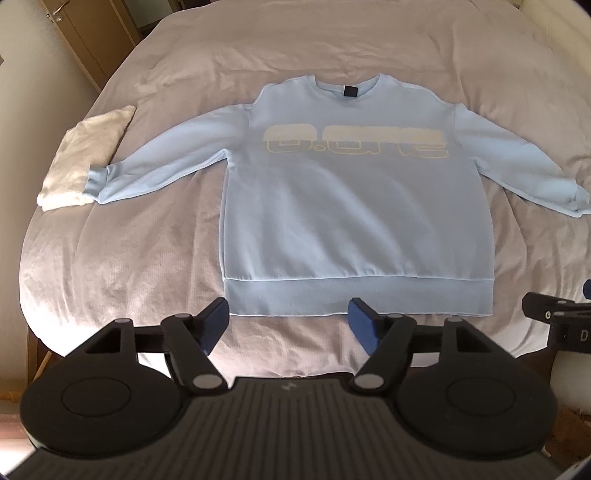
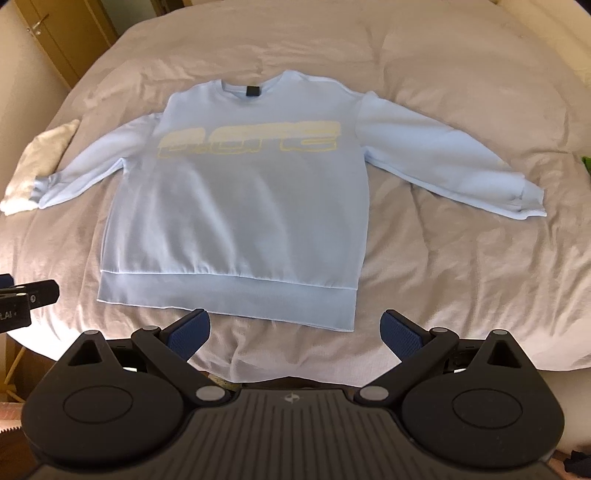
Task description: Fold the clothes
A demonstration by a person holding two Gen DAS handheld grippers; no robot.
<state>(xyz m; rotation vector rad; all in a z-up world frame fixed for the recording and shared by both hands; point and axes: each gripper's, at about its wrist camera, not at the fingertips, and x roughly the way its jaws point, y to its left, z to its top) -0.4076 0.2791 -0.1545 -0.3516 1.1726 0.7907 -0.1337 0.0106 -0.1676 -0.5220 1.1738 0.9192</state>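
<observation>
Looking down from my left wrist, I see a bed (image 1: 110,258) spread with a wrinkled beige cover, a wooden door (image 1: 70,33) beyond its far left corner. A pale blue sweatshirt (image 1: 351,206) lies flat on the cover, front up, sleeves out to both sides, hem nearest me. Its left cuff overlaps a folded white cloth (image 1: 85,158). My left gripper (image 1: 288,326) hangs just short of the hem, fingers spread, nothing between them.

From my right wrist, the same sweatshirt (image 2: 236,206) lies left of centre on the bed (image 2: 461,258), the white cloth (image 2: 33,162) at the far left edge. My right gripper (image 2: 295,332) hovers just off the hem's right corner, fingers released and empty.
</observation>
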